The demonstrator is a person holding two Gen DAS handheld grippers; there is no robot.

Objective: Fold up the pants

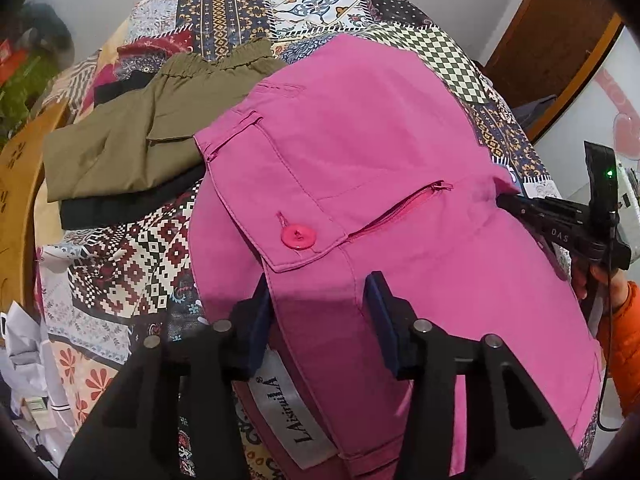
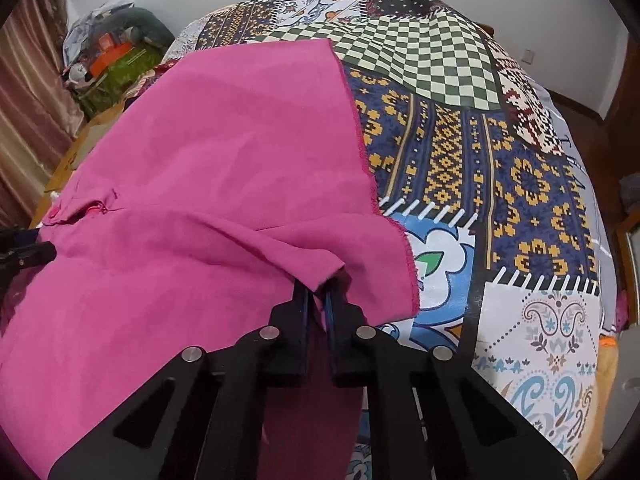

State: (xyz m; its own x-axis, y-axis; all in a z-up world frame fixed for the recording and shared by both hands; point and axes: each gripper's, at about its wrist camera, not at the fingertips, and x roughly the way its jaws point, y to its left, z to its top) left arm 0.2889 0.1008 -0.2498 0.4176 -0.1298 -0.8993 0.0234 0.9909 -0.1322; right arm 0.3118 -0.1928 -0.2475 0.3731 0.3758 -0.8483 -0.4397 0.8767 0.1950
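Pink pants [image 1: 360, 152] lie spread on a patchwork bed cover [image 1: 132, 256], with a pink button [image 1: 298, 237], a zip pocket and a white label [image 1: 288, 412] near me. My left gripper [image 1: 320, 280] straddles the waistband at the near edge, and its pads press a raised fold of it. In the right wrist view the pink pants [image 2: 192, 160] cover the left half. My right gripper [image 2: 316, 286] is shut on a pinched fold of the pink cloth near its right edge. The right gripper [image 1: 504, 200] also shows at the pants' right side in the left wrist view.
Folded olive-green pants [image 1: 140, 136] lie on a black garment [image 1: 120, 208] to the left of the pink pair. A wooden bed board [image 1: 20, 184] runs along the left. An orange sleeve [image 1: 624, 320] is at right. Bags and clutter [image 2: 116, 52] fill the far corner.
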